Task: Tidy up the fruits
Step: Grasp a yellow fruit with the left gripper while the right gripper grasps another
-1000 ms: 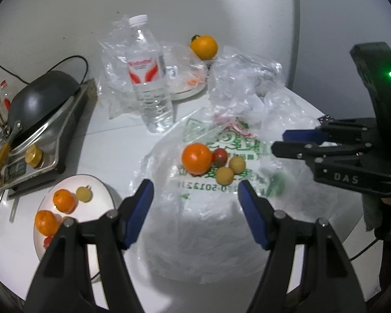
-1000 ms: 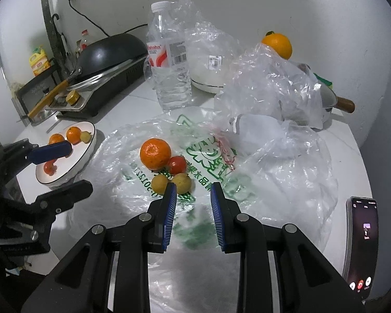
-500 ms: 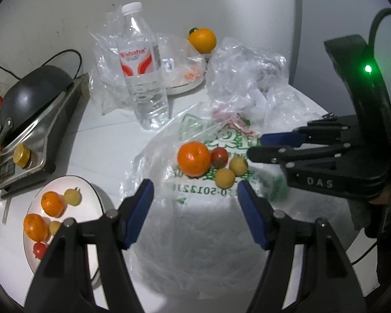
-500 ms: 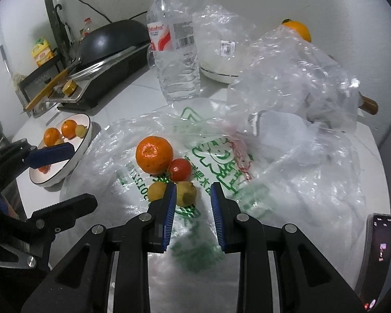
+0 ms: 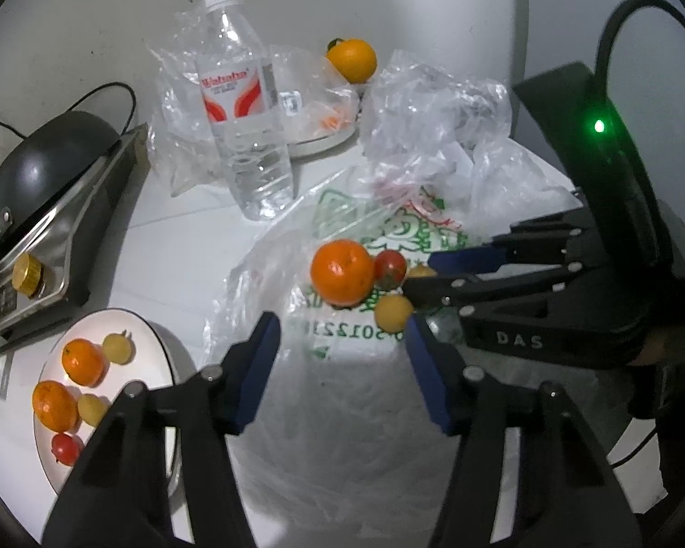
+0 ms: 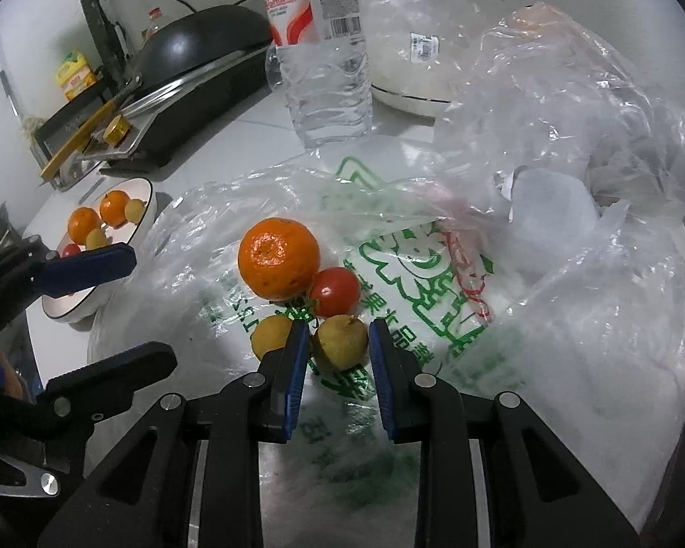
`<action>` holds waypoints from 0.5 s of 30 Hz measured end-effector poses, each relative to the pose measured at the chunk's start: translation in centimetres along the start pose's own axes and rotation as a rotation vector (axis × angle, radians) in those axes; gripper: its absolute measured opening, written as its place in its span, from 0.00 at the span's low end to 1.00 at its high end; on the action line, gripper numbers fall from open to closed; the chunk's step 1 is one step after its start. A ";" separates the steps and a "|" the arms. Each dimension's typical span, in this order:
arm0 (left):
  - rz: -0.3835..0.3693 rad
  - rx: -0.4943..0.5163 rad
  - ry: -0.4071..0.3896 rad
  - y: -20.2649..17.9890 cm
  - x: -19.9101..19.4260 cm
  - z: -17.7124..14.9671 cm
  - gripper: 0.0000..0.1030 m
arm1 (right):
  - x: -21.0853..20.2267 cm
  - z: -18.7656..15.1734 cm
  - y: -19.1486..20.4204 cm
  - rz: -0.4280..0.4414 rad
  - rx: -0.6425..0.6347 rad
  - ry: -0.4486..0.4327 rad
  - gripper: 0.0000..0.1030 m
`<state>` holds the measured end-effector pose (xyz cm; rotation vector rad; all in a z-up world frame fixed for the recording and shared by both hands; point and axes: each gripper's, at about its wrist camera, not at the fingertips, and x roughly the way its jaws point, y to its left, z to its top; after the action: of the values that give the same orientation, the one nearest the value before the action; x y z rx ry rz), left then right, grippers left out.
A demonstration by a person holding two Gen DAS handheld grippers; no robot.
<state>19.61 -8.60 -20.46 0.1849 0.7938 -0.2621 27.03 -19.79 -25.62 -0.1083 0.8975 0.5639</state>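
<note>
Currently, your right gripper (image 6: 338, 346) sits low over the printed plastic bag (image 6: 415, 274), its jaws at their narrowest with a yellow fruit (image 6: 341, 341) between the blue pads; whether the pads press on it I cannot tell. A second yellow fruit (image 6: 269, 335) lies just outside the left pad, and the tomato (image 6: 334, 291) and the large orange (image 6: 278, 262) touch one another directly beyond. Your left gripper (image 5: 340, 360) hangs empty short of the same cluster, its jaws partly apart after just closing somewhat. The white plate (image 5: 157, 347) to your left carries two oranges, small yellow fruits and a tomato. A water bottle (image 6: 324, 55) stands behind the bag, crumpled clear plastic (image 6: 571, 105) rises at the right, and a black pan (image 6: 196, 45) rests on the cooker at the left.
</note>
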 end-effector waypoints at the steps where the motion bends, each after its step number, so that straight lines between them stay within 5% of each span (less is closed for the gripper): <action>1: 0.000 0.001 0.002 -0.1 0.1 0.0 0.56 | 0.0 0.0 0.0 0.000 -0.002 0.001 0.28; 15: 0.000 0.038 0.039 -2.2 1.7 1.0 0.54 | -1.4 -0.6 -0.9 0.013 -0.001 -0.038 0.27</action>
<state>20.73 -11.22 -21.17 0.2264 0.8277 -0.2744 26.36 -21.33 -25.09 -0.0928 0.8616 0.5767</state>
